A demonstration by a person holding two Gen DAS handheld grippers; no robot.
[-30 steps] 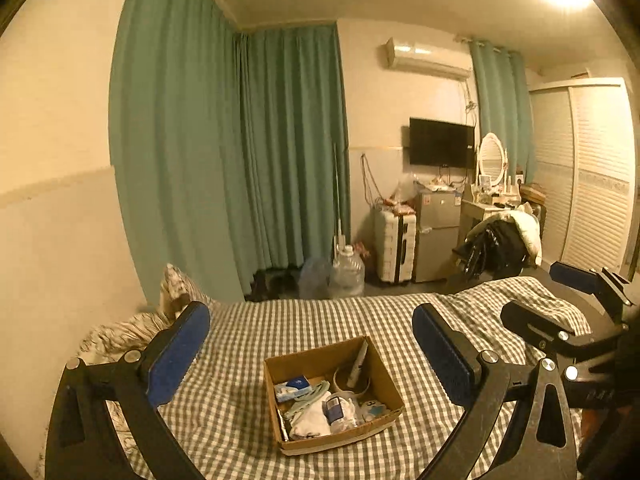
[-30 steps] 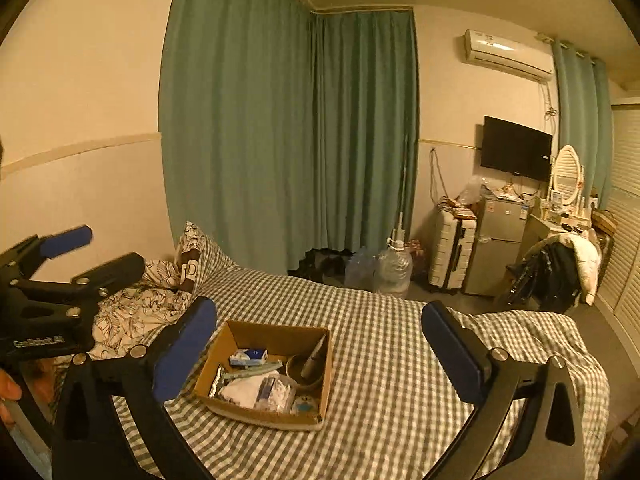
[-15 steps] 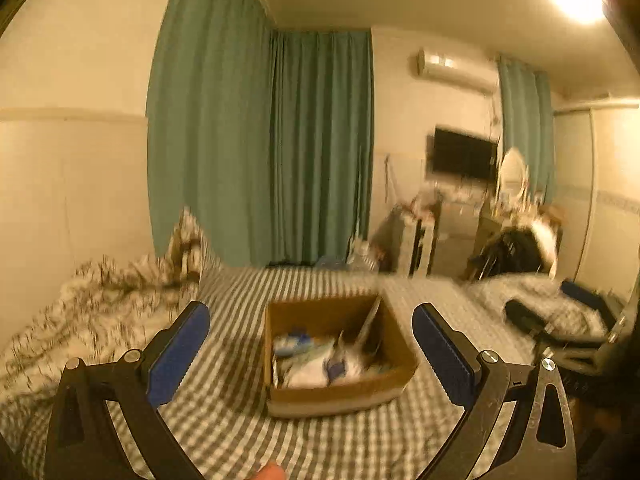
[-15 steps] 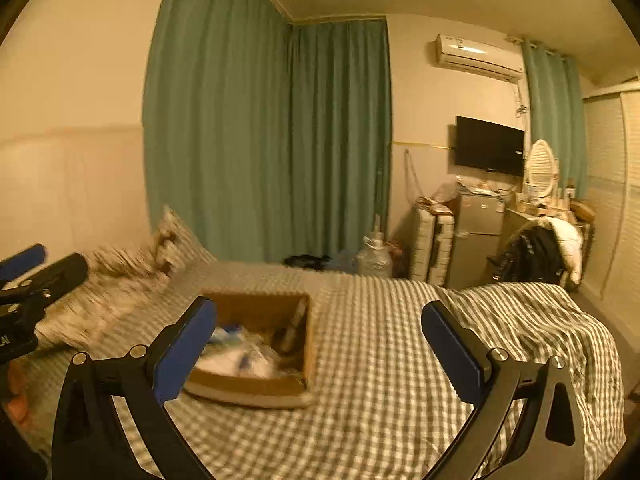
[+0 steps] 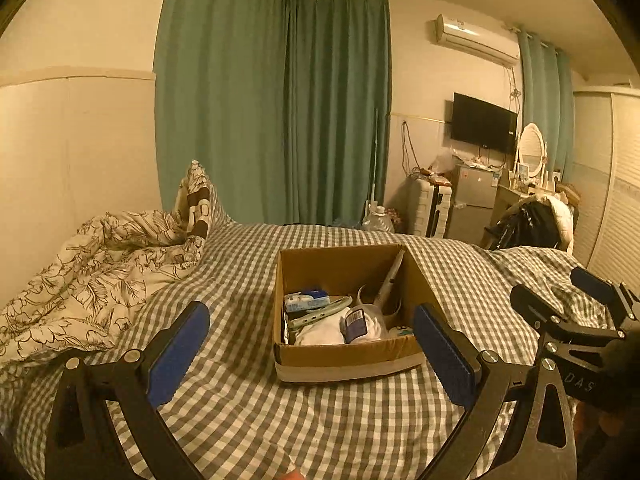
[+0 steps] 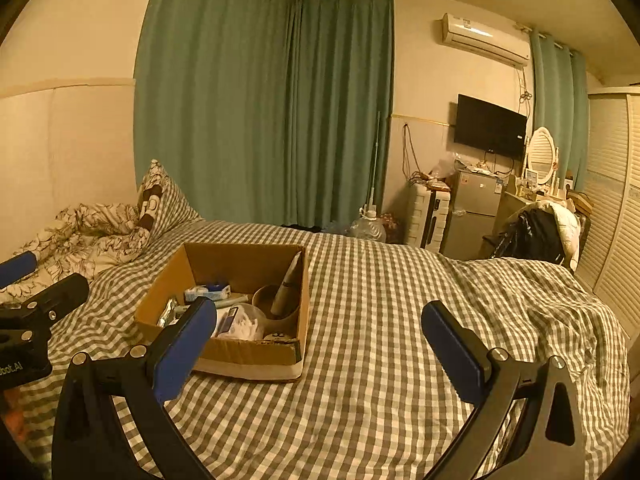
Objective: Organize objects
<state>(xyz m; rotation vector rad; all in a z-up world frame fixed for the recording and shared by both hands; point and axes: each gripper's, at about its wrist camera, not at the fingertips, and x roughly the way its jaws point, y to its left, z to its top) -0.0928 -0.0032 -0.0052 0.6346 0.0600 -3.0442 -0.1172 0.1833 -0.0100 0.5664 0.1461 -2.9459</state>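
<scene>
An open cardboard box (image 5: 344,354) sits on the grey checked bed cover (image 5: 240,408). It holds a small blue and white carton (image 5: 306,300), a grey pen-shaped device (image 5: 390,280) leaning in a bowl, a clear bag with a blue label (image 5: 358,324) and white cloth. My left gripper (image 5: 310,344) is open and empty, just short of the box's near wall. My right gripper (image 6: 318,346) is open and empty, to the right of the box (image 6: 248,354); its left finger (image 6: 184,350) overlaps the box's near wall. The right gripper also shows in the left wrist view (image 5: 568,312).
A floral quilt and pillow (image 5: 100,272) lie at the left against the wall. Beyond the bed stand green curtains (image 5: 272,120), a water jug (image 6: 368,228), a white suitcase (image 6: 426,216), a small fridge (image 6: 476,208) and a chair with clothes (image 6: 540,236).
Both grippers have come lower and closer to the box, which looks larger. The left view has swung so the box sits between its fingers. Both stay open.
</scene>
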